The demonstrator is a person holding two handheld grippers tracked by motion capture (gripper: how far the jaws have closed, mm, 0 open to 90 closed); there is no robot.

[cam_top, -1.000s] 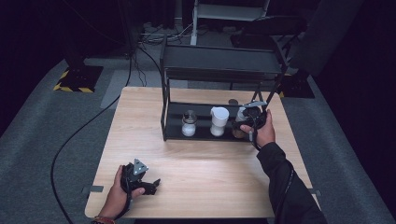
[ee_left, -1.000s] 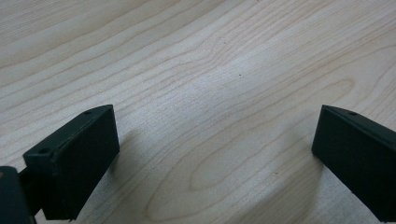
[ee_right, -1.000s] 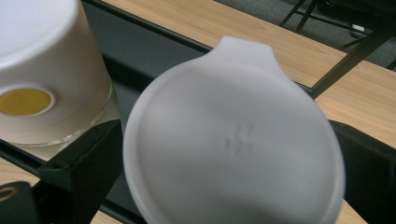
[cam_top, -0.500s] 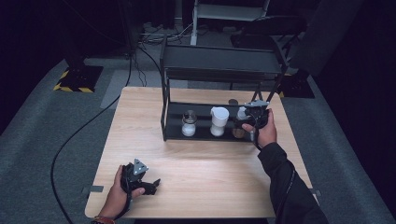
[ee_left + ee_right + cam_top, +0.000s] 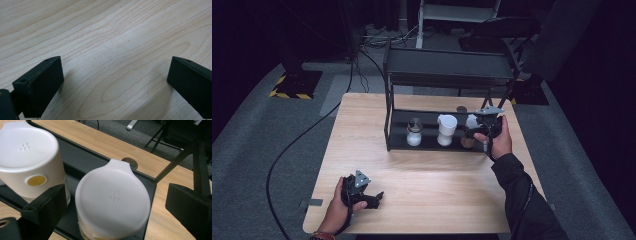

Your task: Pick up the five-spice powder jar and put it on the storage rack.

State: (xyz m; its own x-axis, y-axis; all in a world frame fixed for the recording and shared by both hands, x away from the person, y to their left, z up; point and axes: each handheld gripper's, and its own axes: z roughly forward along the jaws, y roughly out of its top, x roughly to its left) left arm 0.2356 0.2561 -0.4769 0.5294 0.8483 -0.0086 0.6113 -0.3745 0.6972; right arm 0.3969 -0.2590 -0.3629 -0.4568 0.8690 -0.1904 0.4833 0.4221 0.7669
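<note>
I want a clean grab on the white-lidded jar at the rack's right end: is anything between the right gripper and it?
Nothing visible: the right gripper stands open with the jar between its jaws; the neighbouring jar sits close beside one.

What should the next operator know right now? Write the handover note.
Right claw: open, jaws either side of the white-lidded jar at the right end of the black rack's lower shelf; no grip yet.
Left claw: open, idle over bare table near the front left edge.
On the same shelf: a second white-lidded jar and a small glass jar.
Done: approach. Left: probably close on the jar and lift it out.
</note>
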